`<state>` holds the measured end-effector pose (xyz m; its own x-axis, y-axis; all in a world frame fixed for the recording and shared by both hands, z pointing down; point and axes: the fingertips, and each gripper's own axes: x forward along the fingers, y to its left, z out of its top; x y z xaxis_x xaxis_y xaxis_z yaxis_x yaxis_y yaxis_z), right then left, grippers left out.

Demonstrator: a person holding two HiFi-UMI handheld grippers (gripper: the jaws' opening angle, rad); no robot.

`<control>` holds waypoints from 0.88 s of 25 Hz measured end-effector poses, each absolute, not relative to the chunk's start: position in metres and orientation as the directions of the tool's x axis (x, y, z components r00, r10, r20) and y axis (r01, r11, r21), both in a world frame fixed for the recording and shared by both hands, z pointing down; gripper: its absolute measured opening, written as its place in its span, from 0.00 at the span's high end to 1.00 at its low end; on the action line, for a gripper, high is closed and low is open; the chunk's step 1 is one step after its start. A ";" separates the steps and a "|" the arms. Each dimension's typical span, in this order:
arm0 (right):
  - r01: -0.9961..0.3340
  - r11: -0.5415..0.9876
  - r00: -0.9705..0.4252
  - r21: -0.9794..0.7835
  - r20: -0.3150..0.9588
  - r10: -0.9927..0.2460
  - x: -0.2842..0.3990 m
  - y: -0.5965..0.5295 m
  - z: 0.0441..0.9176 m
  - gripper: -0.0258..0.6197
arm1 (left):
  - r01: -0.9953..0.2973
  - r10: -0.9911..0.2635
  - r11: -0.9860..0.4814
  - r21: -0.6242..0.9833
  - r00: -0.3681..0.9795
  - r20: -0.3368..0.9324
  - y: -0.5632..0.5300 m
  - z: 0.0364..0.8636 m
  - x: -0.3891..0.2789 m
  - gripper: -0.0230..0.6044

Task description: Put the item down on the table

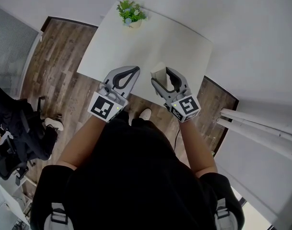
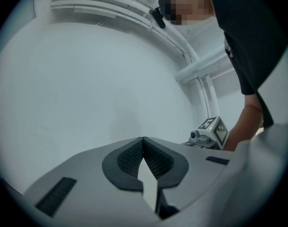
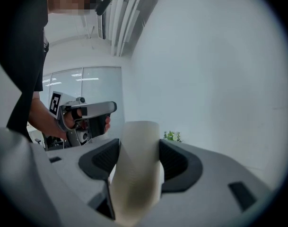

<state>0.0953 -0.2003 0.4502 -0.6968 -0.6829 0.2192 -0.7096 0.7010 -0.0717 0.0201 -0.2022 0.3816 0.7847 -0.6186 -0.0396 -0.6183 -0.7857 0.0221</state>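
Clamps cream tube-like item (image 3: 136,174) upright in right gripper (image 3: 139,143), pads pressing both sides, over near edge of white surface (image 1: 174,42). Holds left gripper (image 2: 143,141) closed, nothing between, just left of right gripper. Shows potted plant (image 1: 130,13) well ahead of both, at far edge.

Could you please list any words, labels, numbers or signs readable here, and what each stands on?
No readable words or numbers.
Left hand-held gripper, right hand-held gripper: their cubes carry only black-and-white square marker patterns.
Pale cylinder in the right one: no print visible.
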 end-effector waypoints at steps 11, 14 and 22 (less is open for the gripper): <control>-0.695 0.718 -0.677 -0.032 0.364 -0.640 0.082 -0.209 0.506 0.54 | -0.589 -0.589 -0.808 0.020 0.807 -0.032 -0.213 0.398 0.018 0.97; -0.687 0.727 -0.669 -0.022 0.412 -0.619 0.078 -0.211 0.520 0.54 | -0.595 -0.595 -0.803 0.028 0.803 -0.027 -0.215 0.401 0.013 0.97; -0.649 0.761 -0.634 0.002 0.551 -0.543 0.068 -0.210 0.562 0.54 | -0.605 -0.606 -0.795 0.042 0.795 -0.024 -0.217 0.408 0.004 0.97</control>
<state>0.0685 -0.2098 0.5624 -0.6342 -0.5427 0.5507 -0.6489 0.7608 0.0024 0.0039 -0.2167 0.4077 0.7951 -0.6060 -0.0235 -0.6048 -0.7953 0.0418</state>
